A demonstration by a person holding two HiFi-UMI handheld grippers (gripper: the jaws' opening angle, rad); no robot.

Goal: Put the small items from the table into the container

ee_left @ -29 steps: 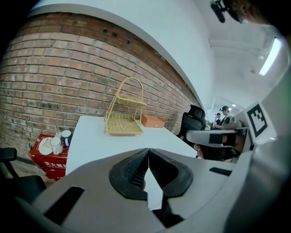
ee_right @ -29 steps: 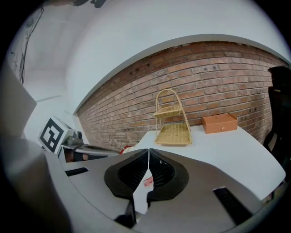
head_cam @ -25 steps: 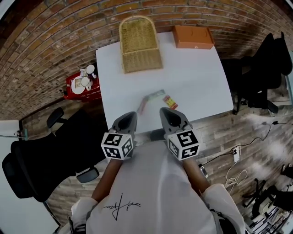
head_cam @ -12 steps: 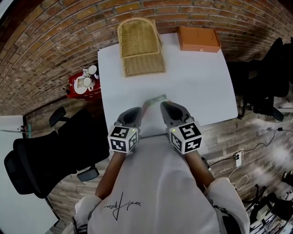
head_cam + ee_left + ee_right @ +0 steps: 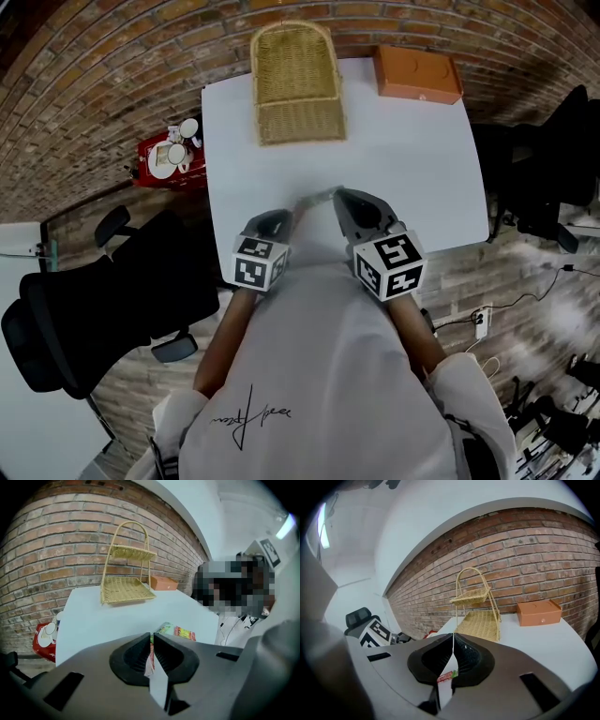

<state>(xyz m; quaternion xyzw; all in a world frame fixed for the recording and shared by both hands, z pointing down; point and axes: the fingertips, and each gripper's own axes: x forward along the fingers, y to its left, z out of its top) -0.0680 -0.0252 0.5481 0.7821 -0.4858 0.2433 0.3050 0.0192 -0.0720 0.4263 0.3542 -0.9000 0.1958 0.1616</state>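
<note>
A few flat snack packets lie near the white table's (image 5: 412, 159) front edge. The green packet (image 5: 319, 197) (image 5: 165, 628) pokes out between my grippers, and a red-and-yellow packet (image 5: 185, 633) lies beside it. My left gripper (image 5: 275, 217) (image 5: 152, 637) is shut, just left of the packets and low over the table. A thin reddish strip shows along the slit of its jaws. My right gripper (image 5: 345, 195) (image 5: 453, 637) is shut above the packets, and a red-and-green print shows through the gap beneath its jaws. The two-tier wicker basket (image 5: 295, 84) (image 5: 126, 581) (image 5: 480, 616) stands at the far edge.
An orange box (image 5: 419, 75) (image 5: 539, 612) sits at the table's far right corner. Black office chairs stand left (image 5: 103, 309) and right (image 5: 544, 178) of the table. A red tray with cups (image 5: 169, 169) sits on the floor at the left.
Both grippers have moved forward over the table's front edge to the packets, and the left has dropped lower. The pink strip and the red packet are now hidden in the head view.
</note>
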